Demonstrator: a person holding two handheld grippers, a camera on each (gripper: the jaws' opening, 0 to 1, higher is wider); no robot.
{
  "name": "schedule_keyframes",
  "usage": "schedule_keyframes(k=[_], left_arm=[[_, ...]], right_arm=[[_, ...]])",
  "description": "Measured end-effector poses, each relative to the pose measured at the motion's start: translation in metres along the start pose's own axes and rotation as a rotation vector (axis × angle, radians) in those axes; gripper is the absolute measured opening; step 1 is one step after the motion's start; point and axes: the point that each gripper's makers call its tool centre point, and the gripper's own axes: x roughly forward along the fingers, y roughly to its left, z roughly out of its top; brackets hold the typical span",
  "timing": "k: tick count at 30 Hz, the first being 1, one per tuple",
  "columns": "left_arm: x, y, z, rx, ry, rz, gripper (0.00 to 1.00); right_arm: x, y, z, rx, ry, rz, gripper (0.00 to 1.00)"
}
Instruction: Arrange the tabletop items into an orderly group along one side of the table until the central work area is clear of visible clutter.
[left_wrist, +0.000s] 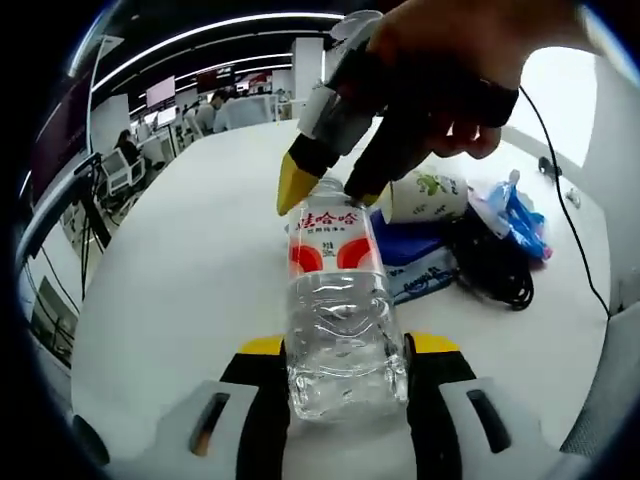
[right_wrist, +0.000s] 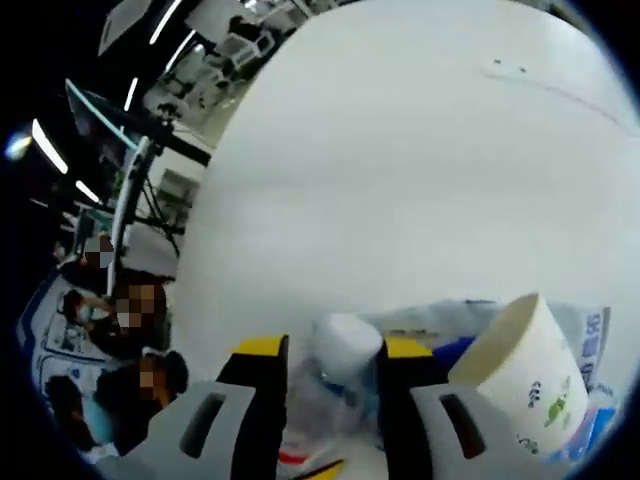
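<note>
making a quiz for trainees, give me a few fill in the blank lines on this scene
1. The left gripper is shut on the body of a clear plastic ____.
2. The right gripper closes around the bottle's white ____.
3. Beside the bottle lies a white paper ____ with green print.
4. The bottle's label is white and ____.

Missing words: bottle; cap; cup; red

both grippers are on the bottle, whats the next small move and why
Probably carry the water bottle toward the pile of the paper cup, blue packets and black cable. The left gripper holds its base and the right gripper its cap.
</note>
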Motion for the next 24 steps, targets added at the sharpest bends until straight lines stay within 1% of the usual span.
schedule_keyframes(k=[5,6,7,8,9,11,15,21,23,24], left_arm=[[0.000,0.000,-0.001,0.002,0.004,0.001,0.44],[0.000,0.000,-0.002,-0.001,0.009,0.001,0.45],[0.000,0.001,-0.004,-0.004,0.014,0.006,0.45],[0.001,0.001,-0.003,-0.004,0.007,0.004,0.45],[0.000,0.000,-0.003,-0.004,0.007,0.003,0.45],[0.000,-0.001,-0.003,-0.001,0.007,0.002,0.45],[-0.001,-0.003,-0.004,0.002,0.006,0.000,0.46],[-0.002,-0.008,-0.004,0.010,0.006,-0.009,0.46],[-0.003,-0.008,-0.004,0.010,0.003,-0.007,0.46],[-0.004,-0.008,-0.004,0.009,0.003,-0.006,0.46]], right_arm=[[-0.002,0.001,-0.001,-0.012,-0.004,0.007,0.28],[0.000,0.002,0.004,0.002,-0.017,0.027,0.27],[0.000,0.005,0.007,0.036,-0.035,0.050,0.25],[-0.003,0.003,0.004,0.028,-0.033,0.043,0.25],[-0.004,0.003,0.002,0.032,-0.039,0.054,0.24],[-0.005,0.003,0.003,0.059,-0.050,0.076,0.23],[-0.014,0.008,0.003,0.061,-0.069,0.108,0.20],[-0.028,0.020,0.003,-0.010,-0.110,0.144,0.19],[-0.032,0.024,0.003,-0.041,-0.127,0.151,0.19],[-0.035,0.028,0.004,-0.074,-0.142,0.161,0.19]])
